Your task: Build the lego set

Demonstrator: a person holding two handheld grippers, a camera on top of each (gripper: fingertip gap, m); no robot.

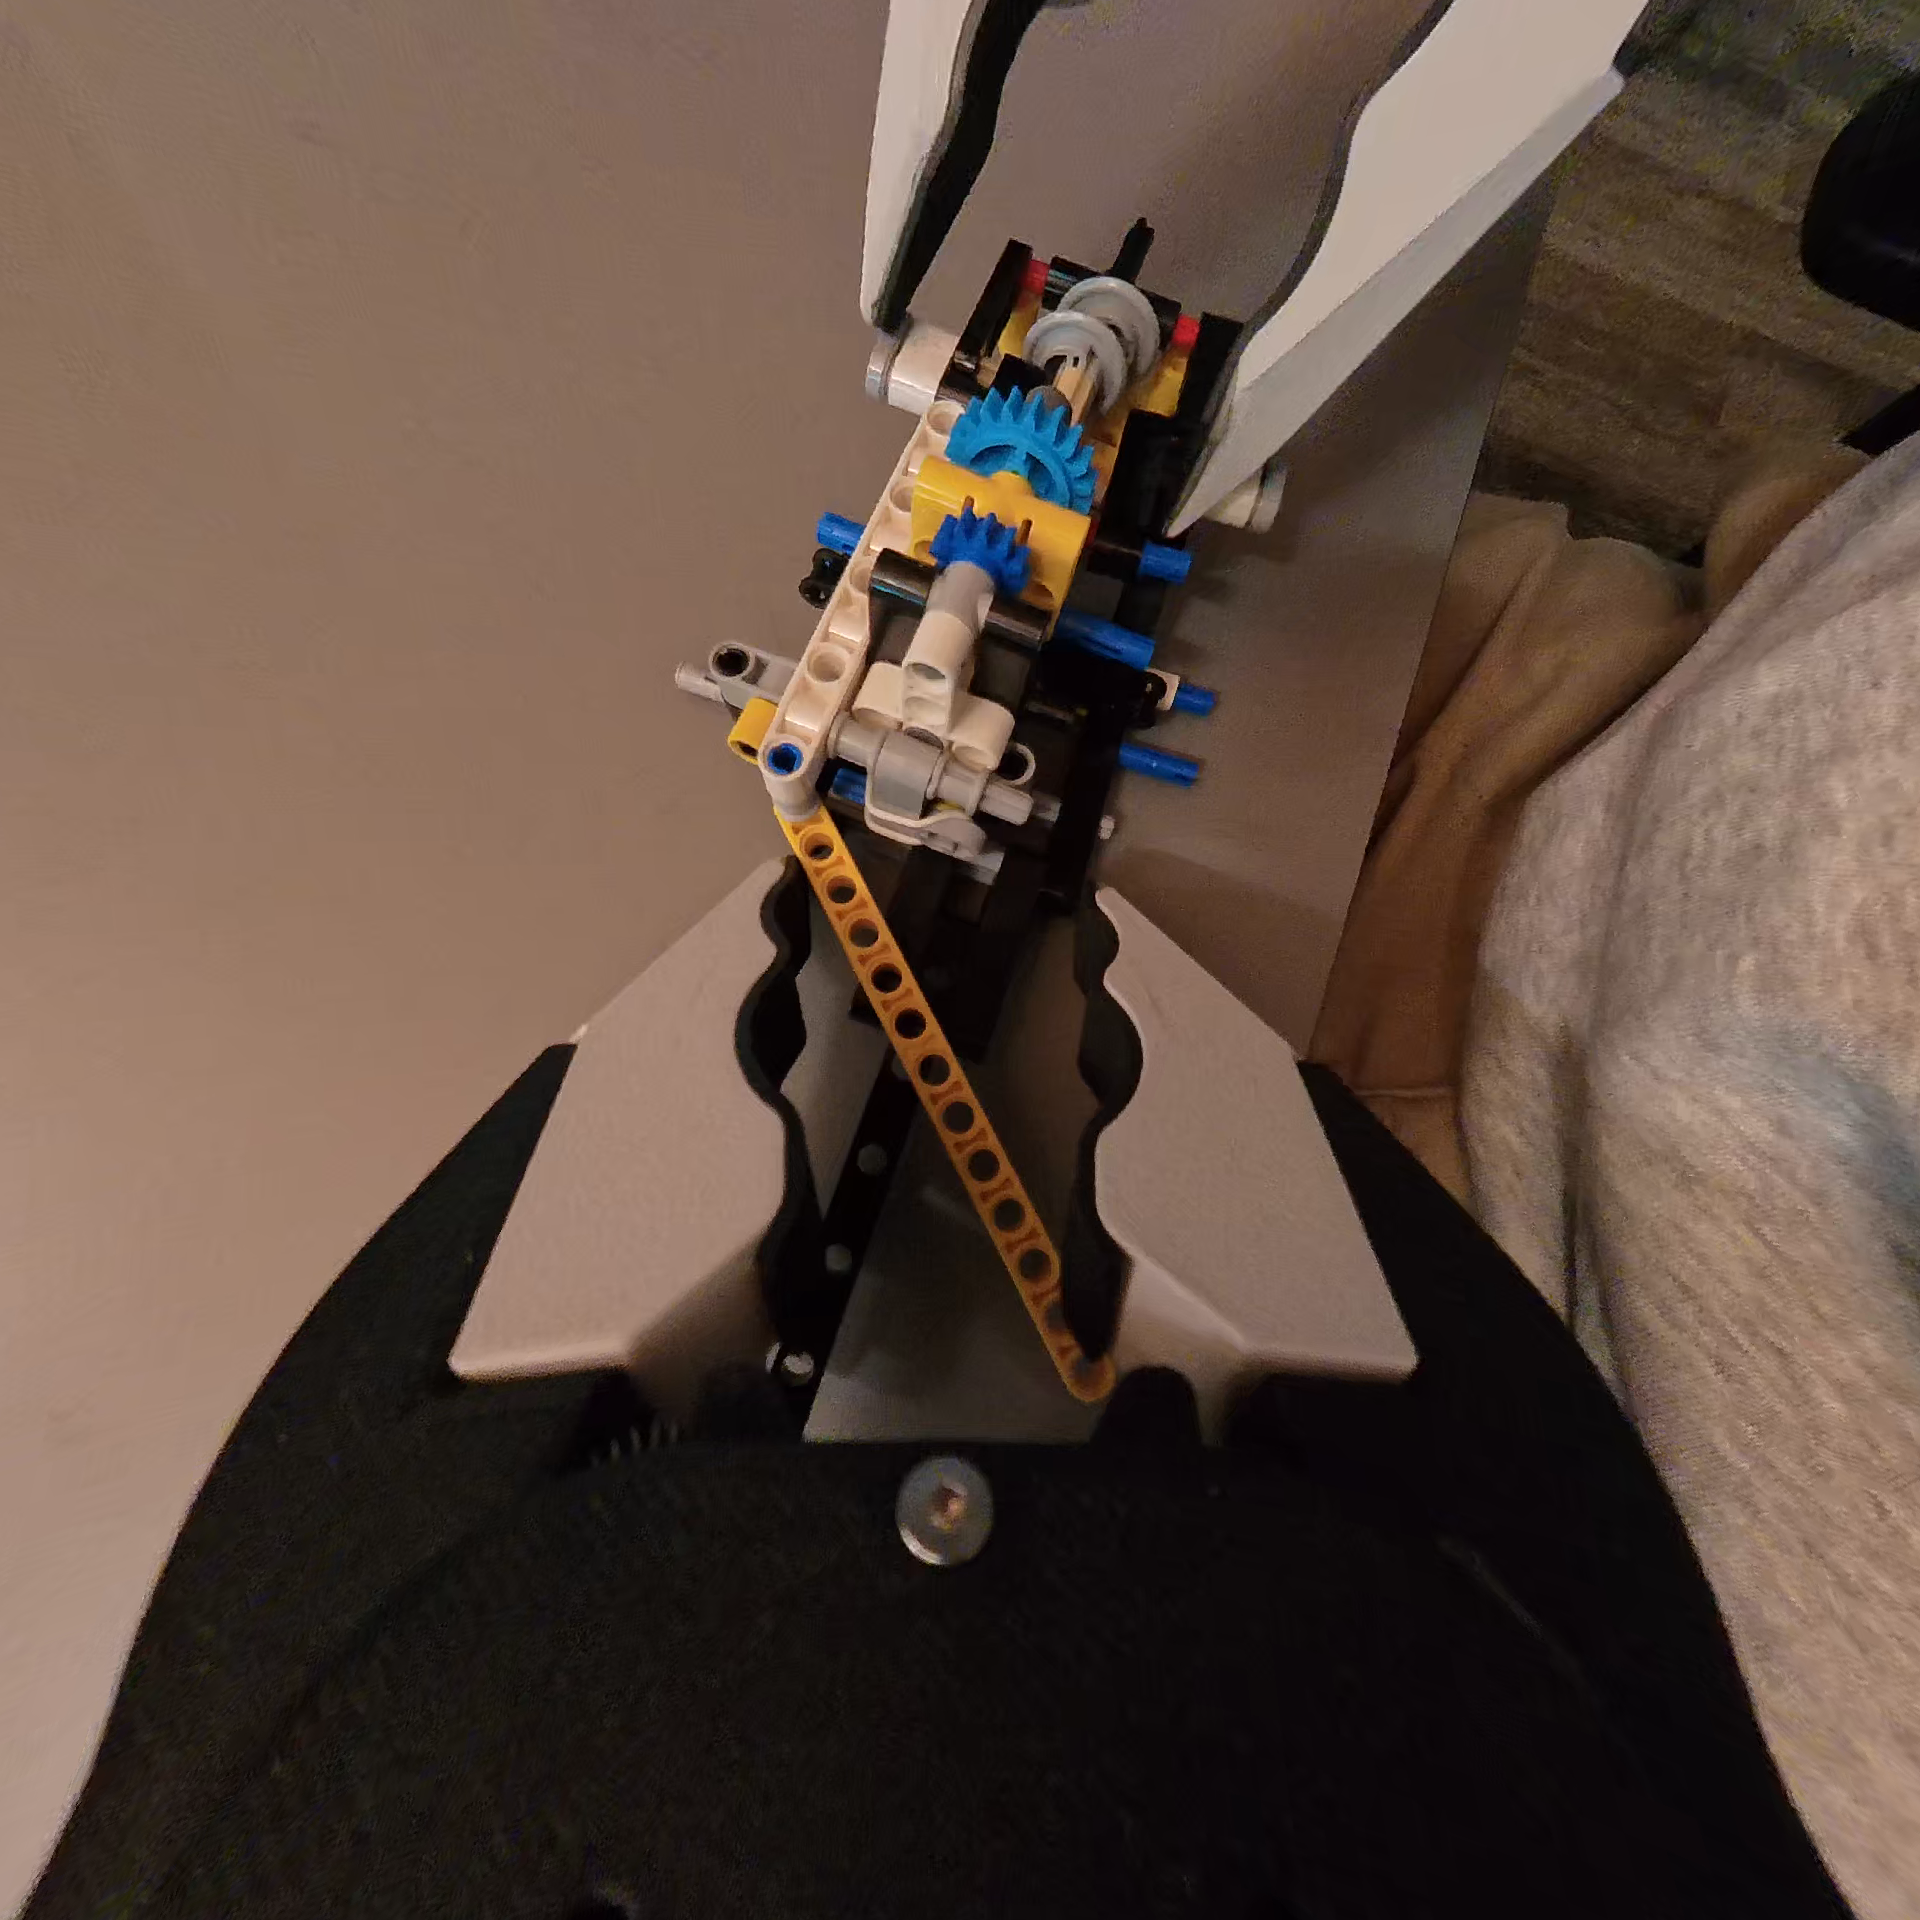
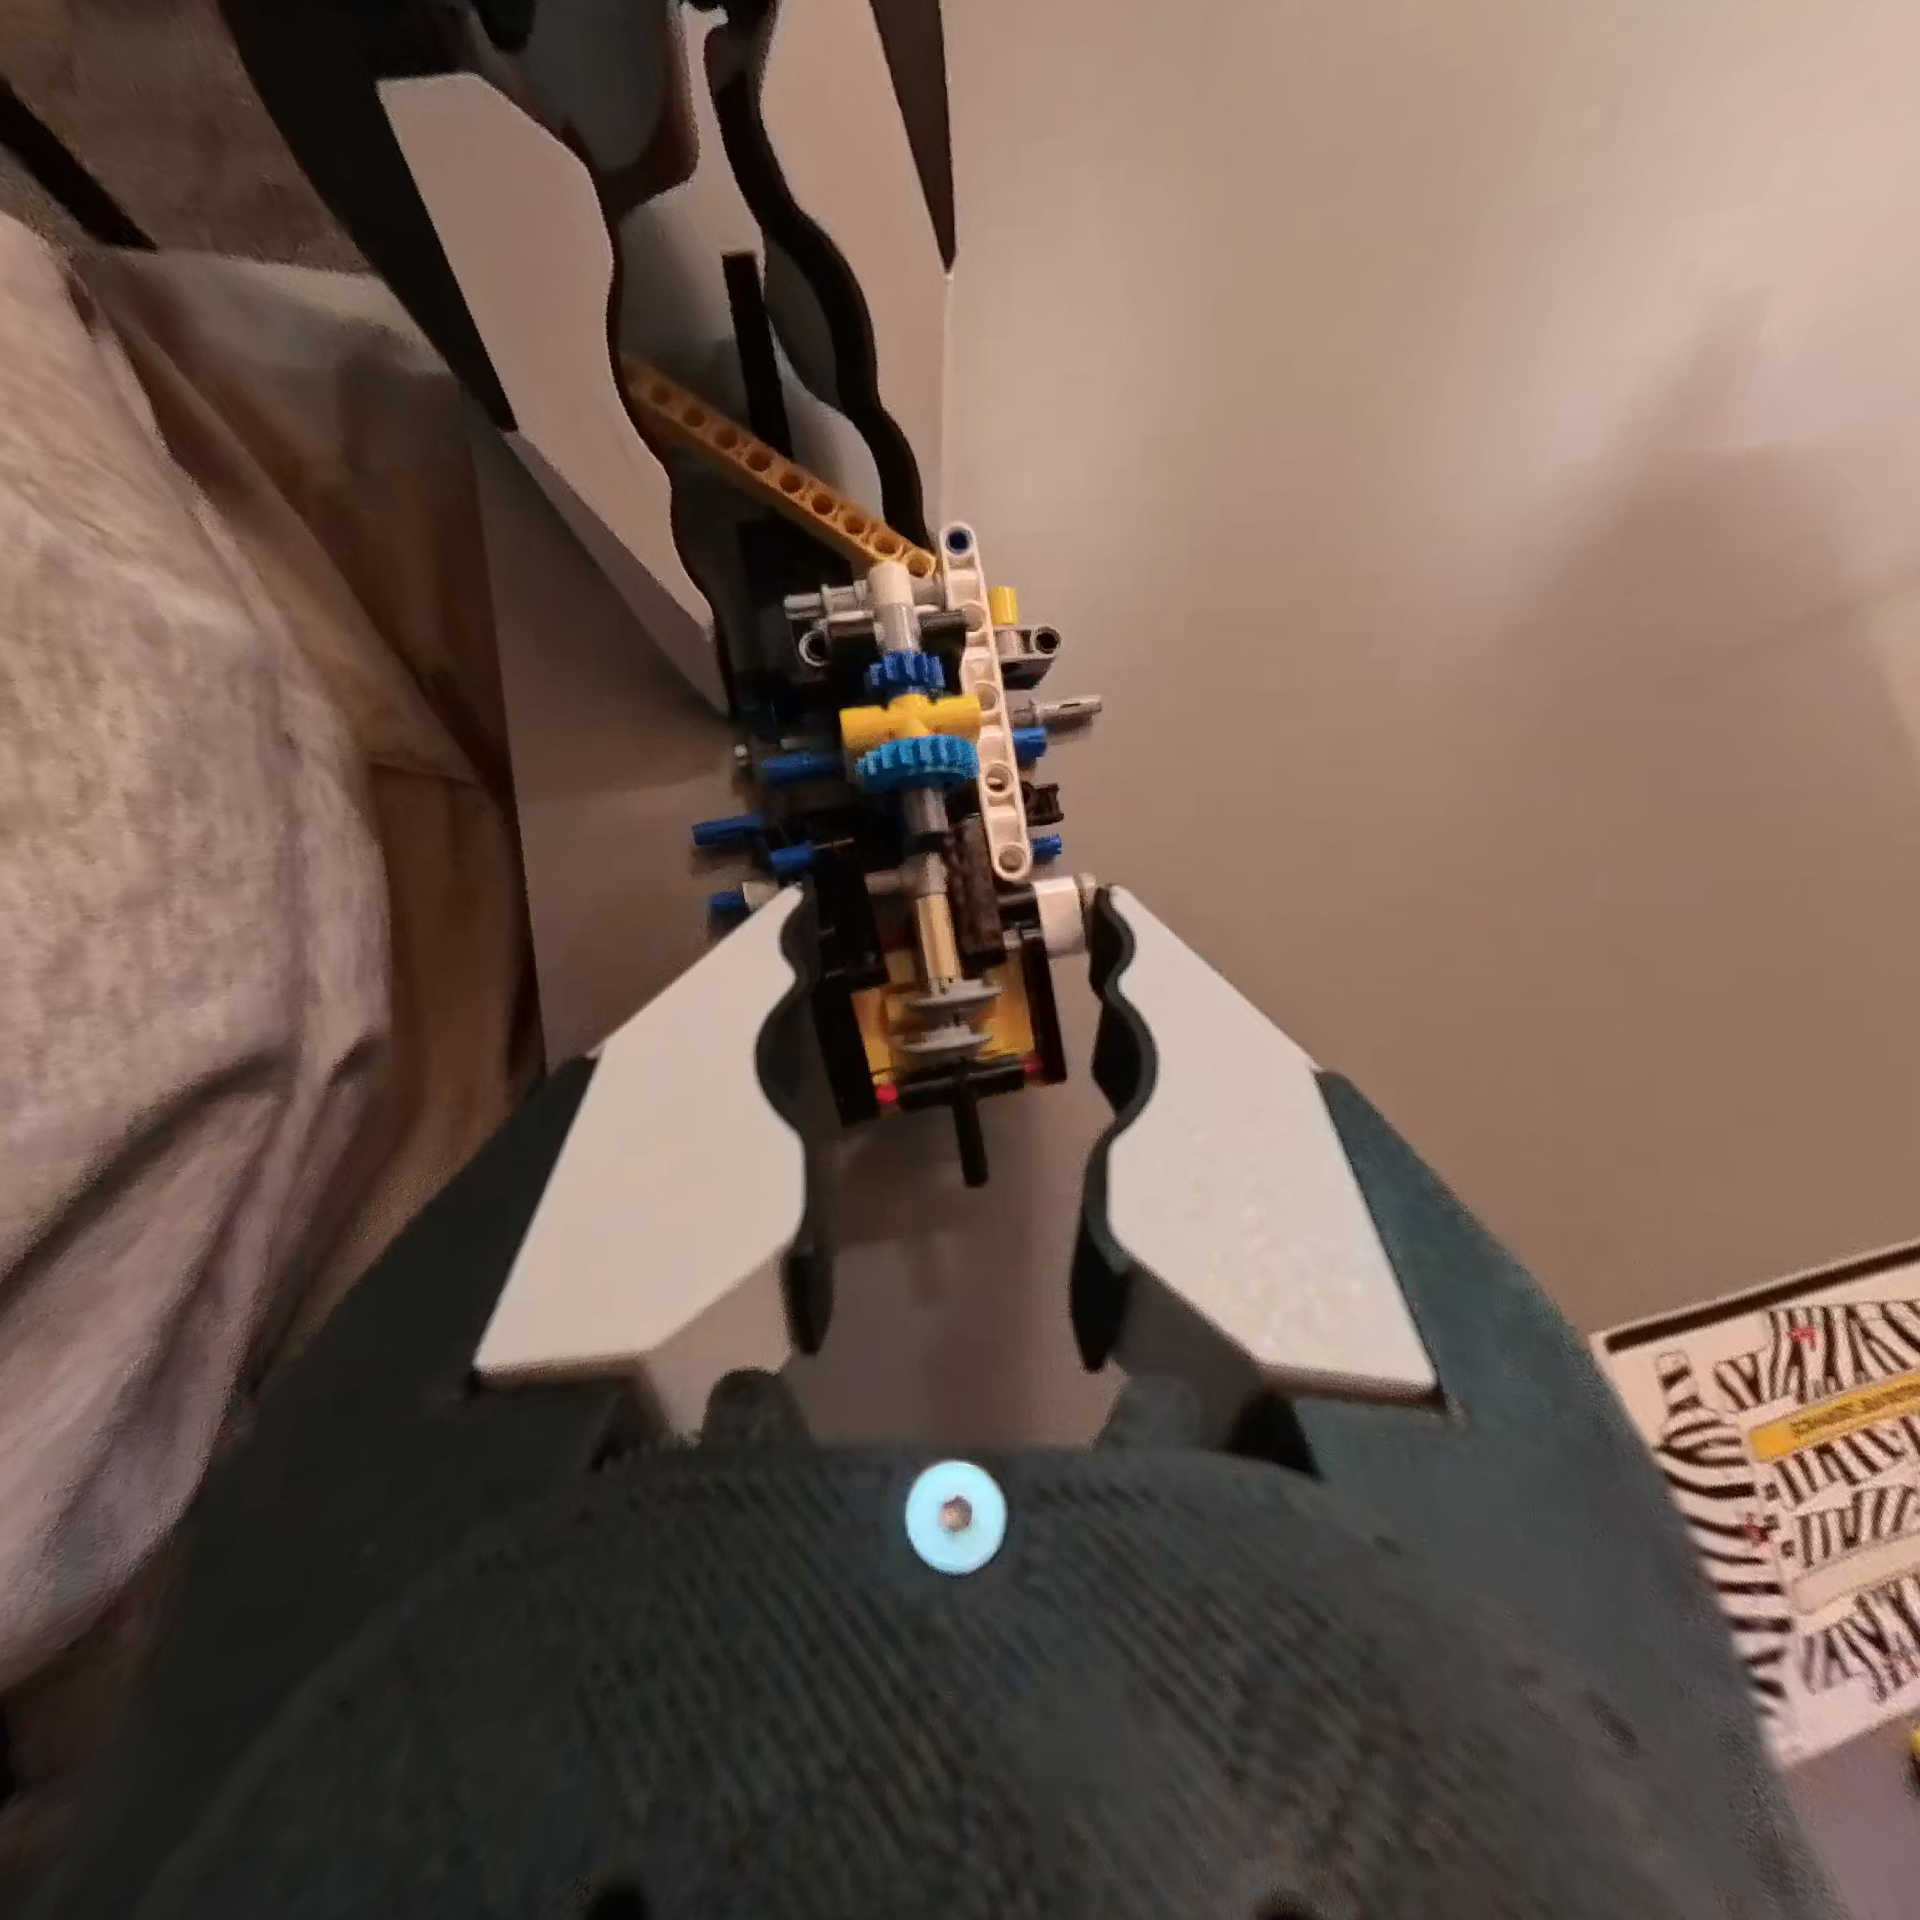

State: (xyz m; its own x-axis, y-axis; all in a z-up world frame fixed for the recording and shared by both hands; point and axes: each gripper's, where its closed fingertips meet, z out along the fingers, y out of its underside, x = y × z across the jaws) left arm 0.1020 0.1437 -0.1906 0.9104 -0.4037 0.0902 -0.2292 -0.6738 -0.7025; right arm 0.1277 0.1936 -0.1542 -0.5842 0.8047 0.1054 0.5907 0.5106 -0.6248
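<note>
A half-built lego assembly point(image 1: 977, 644) is held above the pale worktop point(image 1: 364, 520) between 2 tools that meet it from opposite ends. The left hand-held gripper point(image 1: 940, 914) is closed around the model's black lower frame, and a long yellow beam point(image 1: 935, 1081) runs slantwise back through its jaws; this grip appears to carry the weight and fix the model's angle. The right hand-held gripper point(image 2: 951, 914) straddles the far end, its jaws spread wide: one fingertip meets a white connector point(image 2: 1062, 909) on one flank, the other fingertip lies against the frame's opposite side by a blue pin, so whether it is truly pinching or only bracing cannot be told. The likely aim is to steady both ends — or seat that connector — while the gear train stays exposed: a large light-blue gear point(image 1: 1023, 447) and a small dark-blue gear point(image 1: 971, 545) sit in line on the central shaft, with grey pulley discs point(image 1: 1101, 322) beyond. Blue pins point(image 1: 1158, 764) jut from one side, apparently awaiting further parts. A striped sticker sheet point(image 2: 1787, 1507) lies on the worktop beside the right tool, and a person's grey sleeve point(image 1: 1714, 1039) fills the frame's edge.
</note>
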